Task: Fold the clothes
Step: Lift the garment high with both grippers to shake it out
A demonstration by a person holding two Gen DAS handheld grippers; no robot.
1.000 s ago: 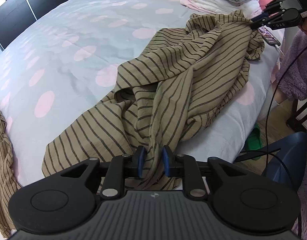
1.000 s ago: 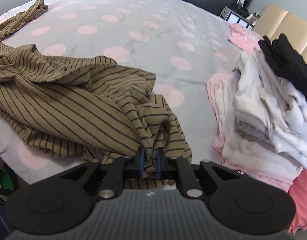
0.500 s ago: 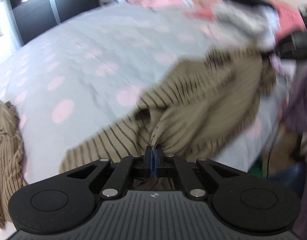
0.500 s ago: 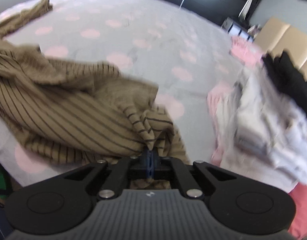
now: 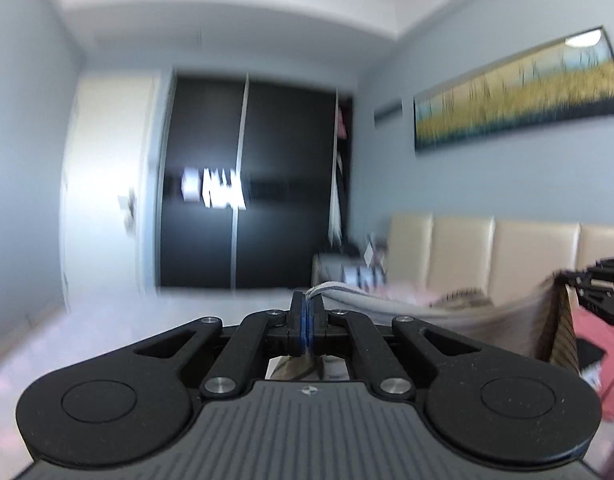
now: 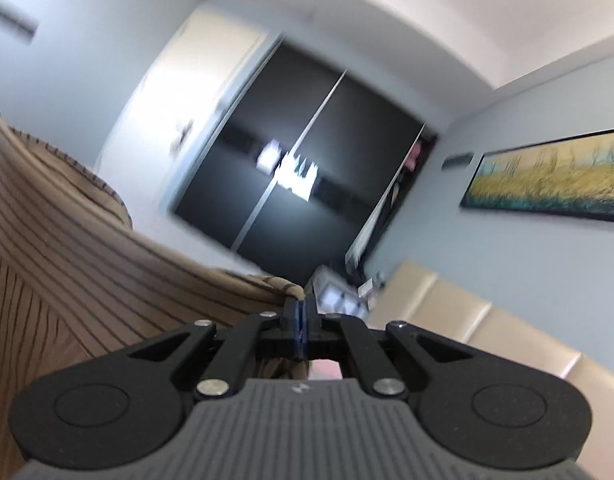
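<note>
Striped garment point(image 6: 67, 248) — taut between both grippers — wardrobe point(image 5: 247, 184), headboard point(image 5: 507, 248) behind.

Pale bed point(image 5: 107, 320) (blurred), pink clothing point(image 5: 407, 294) lying on it

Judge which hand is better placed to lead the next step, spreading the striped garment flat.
Neither clearly; marginally right. Both the left gripper and right gripper are shut on the striped garment, which spans between them; the right view shows more cloth.

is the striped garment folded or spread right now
Spread, not folded: the striped garment hangs stretched between the shut left gripper and right gripper.
</note>
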